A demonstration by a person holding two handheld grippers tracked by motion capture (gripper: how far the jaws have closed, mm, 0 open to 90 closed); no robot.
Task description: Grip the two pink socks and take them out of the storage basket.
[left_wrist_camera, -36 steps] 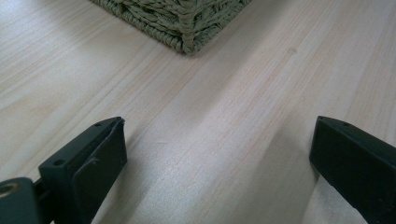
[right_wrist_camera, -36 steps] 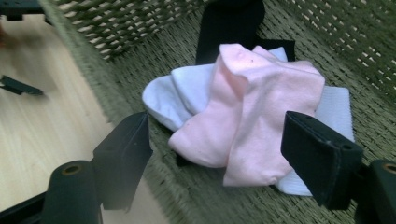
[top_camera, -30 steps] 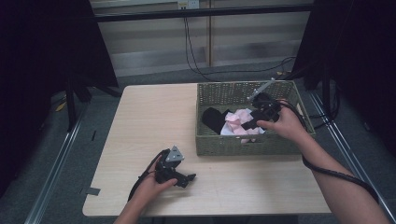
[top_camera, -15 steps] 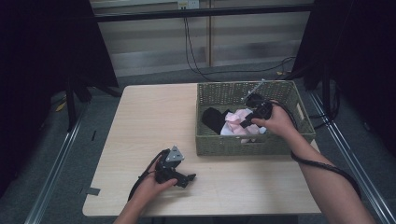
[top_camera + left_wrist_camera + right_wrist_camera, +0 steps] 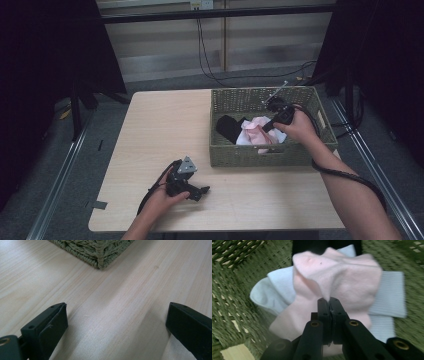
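near you, your left gripper (image 5: 199, 190) rests on the pale wood bench (image 5: 165, 130), jaws wide apart. farther off, your right gripper (image 5: 329, 305) has its jaws clamped on a fold of the pink sock (image 5: 342, 277) in the woven basket (image 5: 260, 155): soft, light, limp. dark curtains surround the bench.

One woven basket (image 5: 320, 150) stood at the right edge of the tabletop (image 5: 150, 130), and two hand-held grippers were at work, the left gripper (image 5: 197, 192) near the front edge and the right gripper (image 5: 267, 127) inside the basket. In the basket lay three pieces of clothing: one pink sock (image 5: 347, 282), one pale blue sock (image 5: 390, 297) and one black item (image 5: 229, 127).
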